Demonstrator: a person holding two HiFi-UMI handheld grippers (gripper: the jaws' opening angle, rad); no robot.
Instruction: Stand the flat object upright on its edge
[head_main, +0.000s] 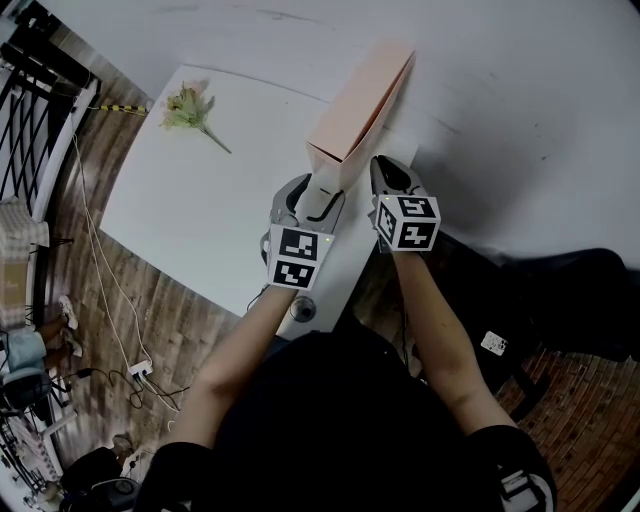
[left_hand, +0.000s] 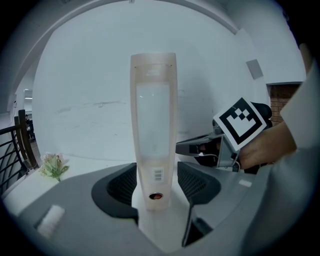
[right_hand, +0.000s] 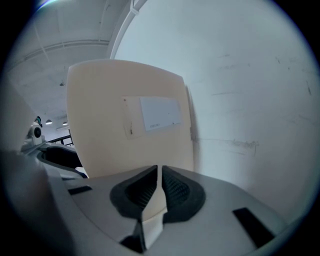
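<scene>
A pale pink ring binder (head_main: 360, 100) stands upright on the white table (head_main: 200, 210), its spine end toward me. My left gripper (head_main: 314, 200) has its jaws on either side of that spine. In the left gripper view the spine (left_hand: 153, 125) fills the gap between the two black pads and seems to be pressed by them. My right gripper (head_main: 386, 182) sits just right of the binder with its jaws shut and nothing between them. In the right gripper view the binder's broad cover (right_hand: 130, 120) rises close ahead, slightly left of the shut gripper (right_hand: 160, 182).
A sprig of artificial flowers (head_main: 190, 108) lies at the table's far left corner. A white wall runs close behind and to the right of the binder. Cables and a power strip (head_main: 140, 372) lie on the wooden floor to the left.
</scene>
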